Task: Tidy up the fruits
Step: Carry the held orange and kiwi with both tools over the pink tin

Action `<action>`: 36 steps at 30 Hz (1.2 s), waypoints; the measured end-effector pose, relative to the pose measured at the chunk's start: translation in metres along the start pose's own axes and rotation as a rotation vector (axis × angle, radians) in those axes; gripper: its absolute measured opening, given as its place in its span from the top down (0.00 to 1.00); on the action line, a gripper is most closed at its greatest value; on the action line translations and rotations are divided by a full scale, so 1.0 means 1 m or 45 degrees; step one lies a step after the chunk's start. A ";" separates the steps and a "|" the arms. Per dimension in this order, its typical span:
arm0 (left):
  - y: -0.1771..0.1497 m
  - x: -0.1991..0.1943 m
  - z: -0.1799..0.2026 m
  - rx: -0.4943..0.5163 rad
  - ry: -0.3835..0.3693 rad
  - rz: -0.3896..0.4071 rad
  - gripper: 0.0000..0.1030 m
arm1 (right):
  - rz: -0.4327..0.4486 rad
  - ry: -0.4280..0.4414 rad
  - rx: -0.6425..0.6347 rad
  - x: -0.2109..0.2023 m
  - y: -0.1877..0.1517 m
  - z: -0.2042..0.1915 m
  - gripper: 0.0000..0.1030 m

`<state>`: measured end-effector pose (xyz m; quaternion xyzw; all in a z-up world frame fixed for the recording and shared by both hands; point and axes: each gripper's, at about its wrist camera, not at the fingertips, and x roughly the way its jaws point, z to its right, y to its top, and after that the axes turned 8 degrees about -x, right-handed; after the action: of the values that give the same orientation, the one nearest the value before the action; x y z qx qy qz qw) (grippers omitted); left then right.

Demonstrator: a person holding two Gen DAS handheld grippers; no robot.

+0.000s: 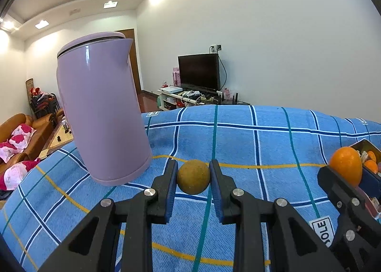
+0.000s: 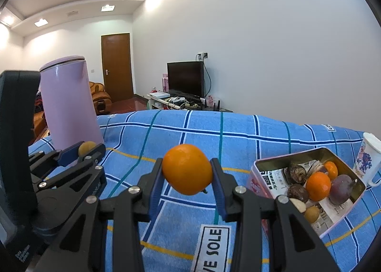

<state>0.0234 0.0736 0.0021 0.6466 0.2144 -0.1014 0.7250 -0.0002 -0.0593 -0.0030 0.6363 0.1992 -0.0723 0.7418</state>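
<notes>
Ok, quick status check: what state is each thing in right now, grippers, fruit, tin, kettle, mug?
Left gripper: shut on the brown round fruit, held off the cloth.
Right gripper: shut on the orange, held off the cloth.
Pink tin: open, no lid on, part full of fruit.
Purple kettle: lid closed, standing on the blue plaid cloth.
Mug: upright beside the tin.

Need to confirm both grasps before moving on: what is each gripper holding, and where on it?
Left gripper: small brown-yellow fruit, pinched across its middle. Right gripper: orange, pinched at opposite sides.
</notes>
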 end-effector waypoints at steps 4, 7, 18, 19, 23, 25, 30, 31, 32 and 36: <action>-0.002 -0.007 0.000 -0.005 -0.003 0.005 0.72 | 0.001 0.001 -0.005 -0.004 -0.001 0.000 0.60; -0.003 -0.010 0.001 -0.009 -0.003 0.013 0.72 | 0.002 0.003 -0.007 -0.006 -0.002 0.000 0.60; -0.007 -0.019 0.005 0.000 -0.018 0.024 0.72 | 0.005 0.002 -0.026 -0.016 -0.006 0.003 0.60; -0.008 -0.020 0.005 0.001 -0.017 0.026 0.72 | 0.005 0.002 -0.026 -0.016 -0.006 0.003 0.60; -0.009 -0.022 0.007 0.003 -0.017 0.027 0.72 | 0.004 -0.001 -0.025 -0.016 -0.006 0.003 0.60; -0.011 -0.024 0.008 0.006 -0.018 0.029 0.72 | 0.004 -0.003 -0.026 -0.016 -0.006 0.004 0.60; -0.012 -0.027 0.012 0.011 -0.027 0.017 0.72 | 0.006 -0.014 -0.038 -0.018 -0.007 0.006 0.60; -0.013 -0.027 0.013 0.011 -0.031 0.011 0.72 | 0.005 -0.017 -0.040 -0.019 -0.008 0.008 0.60; -0.013 -0.027 0.014 0.010 -0.034 0.008 0.72 | 0.005 -0.018 -0.040 -0.019 -0.008 0.008 0.60; -0.015 -0.030 0.019 0.019 -0.042 0.003 0.72 | 0.010 -0.026 -0.053 -0.024 -0.009 0.010 0.60</action>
<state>-0.0059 0.0488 0.0033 0.6506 0.2009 -0.1131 0.7236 -0.0231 -0.0745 -0.0009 0.6208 0.1907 -0.0717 0.7570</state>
